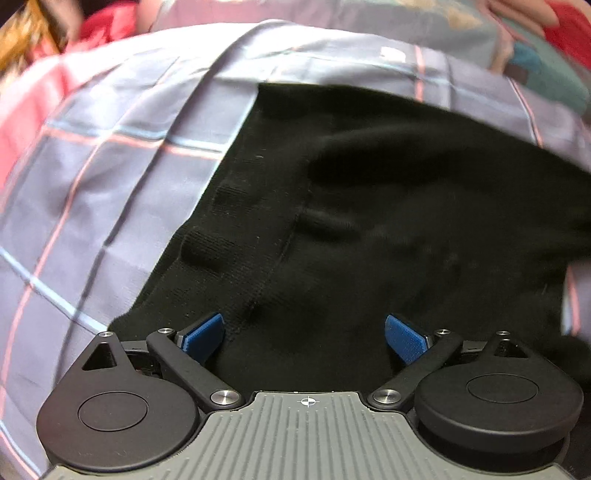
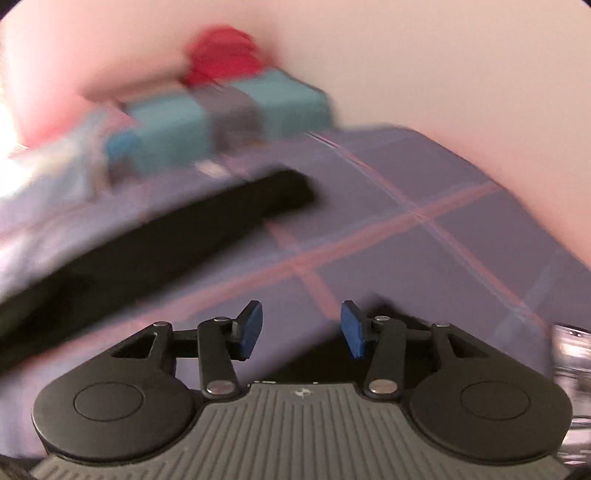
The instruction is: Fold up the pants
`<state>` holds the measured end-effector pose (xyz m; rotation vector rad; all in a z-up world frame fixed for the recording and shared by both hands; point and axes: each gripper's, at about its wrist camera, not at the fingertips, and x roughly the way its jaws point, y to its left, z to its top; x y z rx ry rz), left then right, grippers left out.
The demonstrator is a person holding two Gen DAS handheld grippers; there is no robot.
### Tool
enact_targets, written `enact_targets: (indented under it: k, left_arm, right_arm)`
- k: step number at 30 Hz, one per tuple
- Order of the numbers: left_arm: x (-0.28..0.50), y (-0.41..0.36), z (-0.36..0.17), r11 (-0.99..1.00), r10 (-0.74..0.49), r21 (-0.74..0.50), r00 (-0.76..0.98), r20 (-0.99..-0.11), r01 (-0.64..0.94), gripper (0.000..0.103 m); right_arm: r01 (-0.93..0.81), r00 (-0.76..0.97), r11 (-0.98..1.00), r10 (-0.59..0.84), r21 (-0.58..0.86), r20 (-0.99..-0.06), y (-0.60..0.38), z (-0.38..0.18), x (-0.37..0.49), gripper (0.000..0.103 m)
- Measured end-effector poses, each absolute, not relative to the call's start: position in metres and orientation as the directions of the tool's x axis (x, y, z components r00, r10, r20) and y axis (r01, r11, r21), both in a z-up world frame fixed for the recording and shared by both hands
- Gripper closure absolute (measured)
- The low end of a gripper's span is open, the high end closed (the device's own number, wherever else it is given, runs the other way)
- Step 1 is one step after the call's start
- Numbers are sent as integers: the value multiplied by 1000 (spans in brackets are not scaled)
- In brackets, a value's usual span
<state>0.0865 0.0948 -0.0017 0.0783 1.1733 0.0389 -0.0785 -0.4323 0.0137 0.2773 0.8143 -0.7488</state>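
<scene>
Black pants (image 1: 369, 221) lie spread on a plaid bed sheet (image 1: 92, 192), filling the middle and right of the left wrist view. My left gripper (image 1: 304, 338) hangs just above them, its blue pads wide apart with nothing gripped. In the blurred right wrist view a long black strip of the pants (image 2: 140, 251) runs from the lower left toward the centre. My right gripper (image 2: 301, 328) is over bare sheet (image 2: 424, 258) to the right of that strip, its blue pads apart and nothing between them.
Teal and grey folded items (image 2: 229, 118) and something red (image 2: 221, 51) sit at the far side of the bed. Red fabric (image 1: 107, 29) and teal cloth (image 1: 546, 66) show along the top of the left wrist view. A pale wall (image 2: 443, 74) rises behind.
</scene>
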Motion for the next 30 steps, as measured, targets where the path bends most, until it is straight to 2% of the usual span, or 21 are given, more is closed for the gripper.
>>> enact_targets:
  k: [3,4,6,8,10,12,14,16,17,18,20,22,25,27,29,30]
  left_arm:
    - [85,81,-5,986,114,152,398,-910,65,0]
    - [85,80,-6,986,116,153,399,-910,62,0]
    - [86,83,-7,990,107,134,392,-914,41,0]
    - [85,86,-9,992,98,123,389,-916,38,0]
    - [84,85,-9,990,99,129,393,-914,49,0]
    - [83,84,-10,990,101,130,397,-912,47,0]
    - [84,84,-11,990,104,133,396,-912,46,0]
    - [84,84,-11,990,102,132,395,-913,50,0]
    - [84,85,-12,990,99,129,394,-914,50,0]
    - [84,85,-11,991,98,127,394,-914,49,0]
    - [84,85,-10,991,98,128,393,-914,49,0]
    - [82,84,-6,991,103,129,396,-913,40,0]
    - [71,84,7,991,110,133,426,-898,23,0]
    - [59,83,15,993,97,117,452,-887,16,0]
    - [53,80,11,995,66,95,435,-898,45,0]
    - [51,79,5,992,73,108,423,-903,60,0]
  right_arm:
    - [662,410,743,-467,-96,-784,-440,-10,-78,50]
    - [650,433,754,-473,-98,-767,-441,-16,-80,51]
    - [626,475,777,-450,-69,-756,-440,-16,-80,99]
    - [684,466,726,-515,-77,-720,-444,-4,-74,99]
    - [746,474,666,-546,-15,-691,-459,5,-83,99]
    - [759,425,651,-488,6,-762,-474,-14,-70,99]
    - [758,422,651,-524,-29,-740,-470,-12,-71,98]
    - [780,406,622,-594,-76,-695,-456,5,-69,78]
    - [780,409,617,-632,-108,-658,-444,15,-72,61]
    - [759,446,642,-633,-107,-633,-428,22,-75,57]
    - [659,560,752,-506,-17,-656,-396,32,-79,57]
    - [503,663,858,-301,109,-685,-357,36,-81,57]
    - [292,741,877,45,382,-670,-308,31,-89,53]
    - [251,727,816,196,521,-658,-295,17,-93,49]
    - [274,680,786,250,554,-690,-295,-2,-98,51]
    - [321,663,786,211,528,-718,-302,-11,-103,78]
